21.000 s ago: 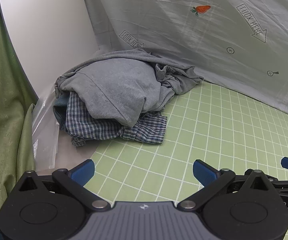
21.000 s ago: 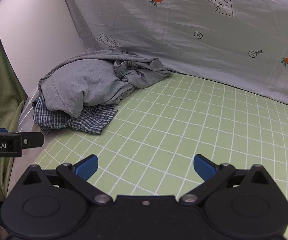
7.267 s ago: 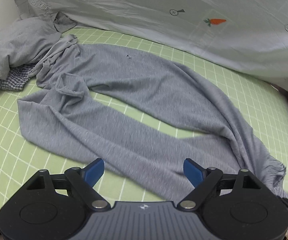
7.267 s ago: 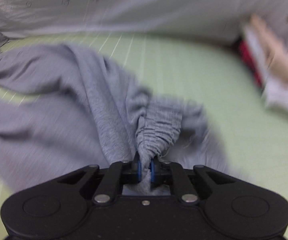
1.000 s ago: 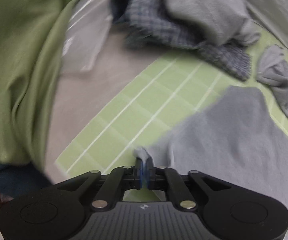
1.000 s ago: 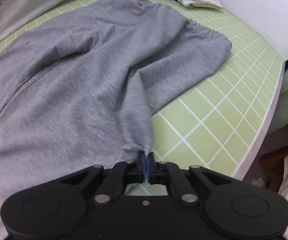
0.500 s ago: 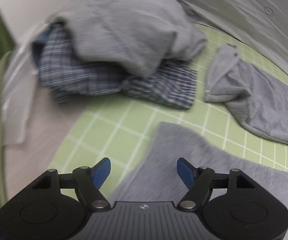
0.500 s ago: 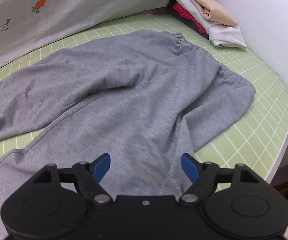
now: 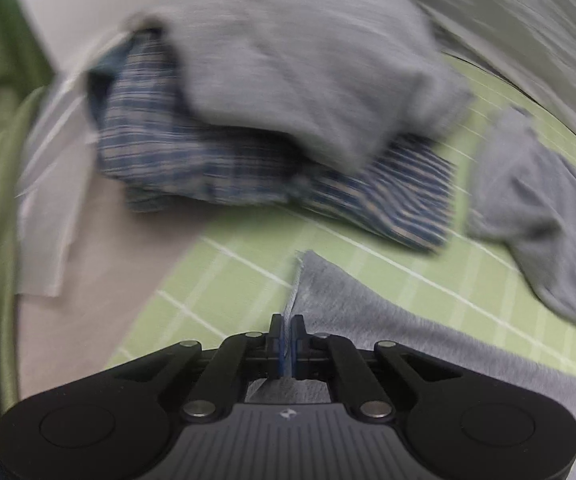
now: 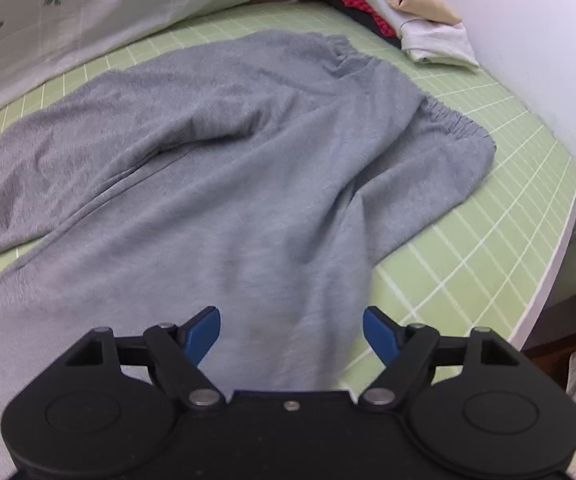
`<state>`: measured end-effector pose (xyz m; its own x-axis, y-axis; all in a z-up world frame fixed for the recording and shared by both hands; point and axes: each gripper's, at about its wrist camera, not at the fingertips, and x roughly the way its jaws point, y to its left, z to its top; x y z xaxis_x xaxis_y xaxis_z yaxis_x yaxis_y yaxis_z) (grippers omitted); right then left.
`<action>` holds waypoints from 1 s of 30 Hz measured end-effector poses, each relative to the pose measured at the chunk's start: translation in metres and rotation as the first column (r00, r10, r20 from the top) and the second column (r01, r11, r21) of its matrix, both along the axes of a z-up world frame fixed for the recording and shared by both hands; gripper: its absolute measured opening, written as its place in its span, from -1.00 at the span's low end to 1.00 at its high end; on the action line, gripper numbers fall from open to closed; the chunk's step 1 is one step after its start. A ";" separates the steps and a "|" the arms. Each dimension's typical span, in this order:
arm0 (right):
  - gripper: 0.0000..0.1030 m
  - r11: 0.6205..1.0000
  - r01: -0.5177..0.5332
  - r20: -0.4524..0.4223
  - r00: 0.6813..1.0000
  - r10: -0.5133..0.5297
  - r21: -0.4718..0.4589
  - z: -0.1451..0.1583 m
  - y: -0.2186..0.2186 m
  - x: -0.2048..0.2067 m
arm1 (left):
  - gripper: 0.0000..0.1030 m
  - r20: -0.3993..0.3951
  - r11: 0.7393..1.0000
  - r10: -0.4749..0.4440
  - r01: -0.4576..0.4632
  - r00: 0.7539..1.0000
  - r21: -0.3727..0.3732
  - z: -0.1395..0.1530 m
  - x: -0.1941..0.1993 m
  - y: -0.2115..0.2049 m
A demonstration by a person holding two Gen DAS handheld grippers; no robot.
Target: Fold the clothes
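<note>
Pinching the hem corner of the grey trousers (image 9: pixel 368 312), our left tool (image 9: pixel 286 338) is clamped on the cloth near the counter's (image 10: pixel 488 248) left edge, where bare green grid lies between it and the heap of clothes (image 9: pixel 271 112). Our right tool (image 10: pixel 292 330) hangs with its jaws wide apart over the trousers, gripping nothing. The waistband (image 10: pixel 452 120) lies close to the far right rim; folded garments (image 10: pixel 416 4) occupy that corner.
</note>
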<state>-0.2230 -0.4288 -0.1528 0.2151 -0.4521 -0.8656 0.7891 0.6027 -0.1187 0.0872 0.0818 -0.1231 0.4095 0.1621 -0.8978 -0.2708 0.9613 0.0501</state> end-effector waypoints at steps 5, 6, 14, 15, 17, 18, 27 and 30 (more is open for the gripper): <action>0.93 1.000 0.026 0.114 0.993 -0.026 -0.003 0.012 -0.032 -0.030 | -0.16 0.042 0.997 0.051 -0.053 0.998 0.054 0.027 -0.006 -0.010; 0.95 0.999 0.032 0.142 0.989 -0.032 -0.002 0.012 -0.041 -0.038 | 0.21 0.066 0.998 0.034 -0.038 0.997 0.056 0.035 -0.012 -0.018; 1.00 0.999 0.017 0.280 0.959 -0.029 0.045 -0.002 -0.147 -0.090 | 0.68 0.186 0.996 -0.075 0.065 0.980 0.062 0.087 -0.094 -0.142; 1.00 0.997 0.023 0.296 0.954 -0.042 0.069 -0.006 -0.165 -0.095 | 0.70 0.183 0.996 -0.079 0.069 0.980 0.061 0.090 -0.106 -0.160; 1.00 0.993 0.041 0.322 0.944 -0.075 0.111 -0.015 -0.199 -0.104 | 0.75 0.183 0.996 -0.083 0.076 0.980 0.046 0.094 -0.137 -0.197; 1.00 0.991 0.044 0.320 0.944 -0.084 0.130 -0.020 -0.216 -0.107 | 0.76 0.184 0.996 -0.087 0.082 0.979 0.035 0.095 -0.151 -0.214; 0.52 0.966 -0.050 0.345 0.938 -0.042 0.253 -0.042 -0.329 -0.107 | 0.76 0.117 0.990 -0.115 0.124 0.986 -0.071 0.098 -0.224 -0.343; -0.30 0.965 -0.129 0.347 0.937 0.043 0.228 -0.045 -0.339 -0.100 | 0.76 0.101 0.984 -0.174 0.178 0.980 -0.031 0.102 -0.230 -0.375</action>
